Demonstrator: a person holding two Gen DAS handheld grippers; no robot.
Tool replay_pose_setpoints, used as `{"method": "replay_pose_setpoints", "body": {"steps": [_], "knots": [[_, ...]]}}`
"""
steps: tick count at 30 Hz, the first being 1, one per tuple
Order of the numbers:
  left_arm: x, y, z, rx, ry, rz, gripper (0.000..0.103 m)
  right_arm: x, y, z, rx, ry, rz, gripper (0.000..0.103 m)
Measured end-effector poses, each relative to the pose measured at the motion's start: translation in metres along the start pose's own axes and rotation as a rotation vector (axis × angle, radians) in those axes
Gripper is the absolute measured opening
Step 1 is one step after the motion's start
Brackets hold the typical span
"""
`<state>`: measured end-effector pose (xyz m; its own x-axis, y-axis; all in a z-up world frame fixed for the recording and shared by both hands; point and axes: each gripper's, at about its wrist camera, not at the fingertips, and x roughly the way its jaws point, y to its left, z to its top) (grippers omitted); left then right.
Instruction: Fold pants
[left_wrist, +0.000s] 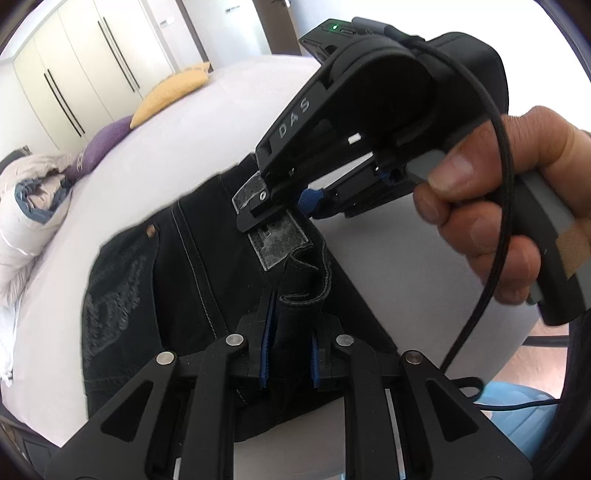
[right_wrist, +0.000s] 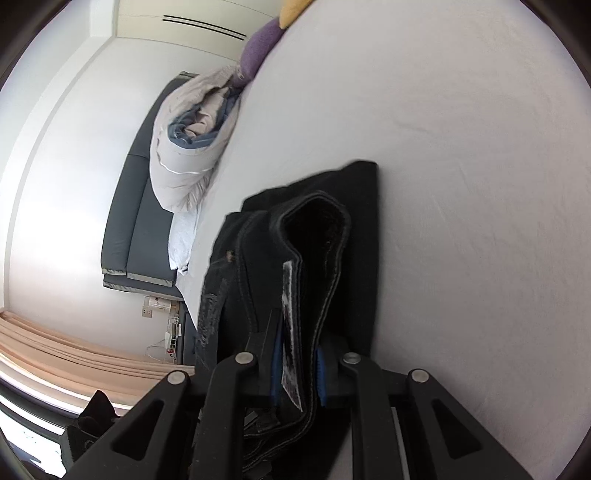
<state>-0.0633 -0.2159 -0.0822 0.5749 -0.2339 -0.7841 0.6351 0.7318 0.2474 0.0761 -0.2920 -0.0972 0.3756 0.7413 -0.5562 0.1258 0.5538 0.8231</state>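
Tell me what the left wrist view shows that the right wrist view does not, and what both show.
Only the left wrist view shows the right tool from outside, the hand that holds it, a yellow pillow and the wardrobe doors. Only the right wrist view shows the dark headboard, the curtain and the right tool closed on the waistband. Both show the black pants on the white bed, the rolled duvet and the purple pillow. The left tool also grips the pants.
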Motion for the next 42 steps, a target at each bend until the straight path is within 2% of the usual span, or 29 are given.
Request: {"method": "replay_pose_setpoints", "body": {"steps": [3,6,8,10,14,15,17,19,21,22,25,26,27,28,30,31,32,36,38,41,42], "knots": [[0.007,-0.002,-0.002,0.006,0.001,0.011,0.021,0.001,-0.009,0.000,0.020,-0.003,0.028,0.017],[-0.001,0.002,-0.002,-0.027,0.007,-0.041,0.033,0.000,-0.010,0.000,0.021,-0.003,0.036,0.017],[-0.015,0.012,-0.004,-0.071,-0.006,-0.099,0.068,-0.003,-0.011,0.001,0.026,-0.008,0.039,0.020],[-0.041,0.027,-0.007,-0.112,-0.070,-0.132,0.077,-0.009,-0.011,0.001,0.032,-0.023,0.036,0.028],[-0.061,0.078,-0.008,-0.212,-0.120,-0.112,0.077,-0.037,-0.010,0.005,0.055,-0.090,-0.018,0.036],[-0.059,0.099,-0.008,-0.260,-0.124,-0.106,0.077,-0.044,-0.006,0.008,0.052,-0.111,-0.013,0.036],[-0.053,0.136,-0.009,-0.349,-0.117,-0.113,0.077,-0.050,0.008,0.013,0.019,-0.113,0.067,0.036],[-0.044,0.175,-0.007,-0.438,-0.131,-0.187,0.076,-0.047,0.031,0.018,-0.035,-0.096,0.151,0.036],[-0.029,0.207,-0.004,-0.499,-0.132,-0.257,0.066,-0.033,0.050,0.022,-0.074,-0.063,0.226,0.036],[-0.022,0.217,-0.002,-0.520,-0.121,-0.281,0.055,-0.026,0.055,0.024,-0.082,-0.046,0.238,0.035],[0.016,0.252,-0.009,-0.626,-0.066,-0.405,0.043,0.004,0.052,0.030,-0.049,0.000,0.236,0.035],[0.032,0.263,-0.015,-0.668,-0.035,-0.454,0.043,0.010,0.045,0.031,-0.023,0.012,0.242,0.035],[0.040,0.264,-0.016,-0.686,-0.021,-0.482,0.043,0.019,0.037,0.032,0.013,0.030,0.244,0.035],[0.050,0.265,-0.021,-0.705,-0.008,-0.499,0.041,0.027,0.023,0.030,0.061,0.050,0.218,0.023],[0.066,0.268,-0.035,-0.725,0.021,-0.521,0.038,0.030,0.007,0.021,0.082,0.058,0.174,0.011],[0.071,0.268,-0.041,-0.721,0.024,-0.515,0.037,0.030,0.001,0.015,0.080,0.064,0.172,0.000],[0.075,0.269,-0.045,-0.718,0.028,-0.508,0.032,0.028,-0.004,0.009,0.077,0.067,0.164,0.000],[0.086,0.277,-0.052,-0.734,0.020,-0.512,0.032,0.021,-0.001,-0.009,0.020,0.095,0.126,0.000],[0.083,0.282,-0.048,-0.719,0.017,-0.502,0.032,0.018,0.015,-0.016,-0.045,0.105,0.102,0.005],[0.064,0.278,-0.048,-0.711,-0.047,-0.524,0.032,0.016,0.037,-0.031,-0.093,0.129,0.167,0.006],[0.060,0.275,-0.050,-0.700,-0.045,-0.519,0.032,0.018,0.044,-0.037,-0.115,0.144,0.174,0.006]]}}
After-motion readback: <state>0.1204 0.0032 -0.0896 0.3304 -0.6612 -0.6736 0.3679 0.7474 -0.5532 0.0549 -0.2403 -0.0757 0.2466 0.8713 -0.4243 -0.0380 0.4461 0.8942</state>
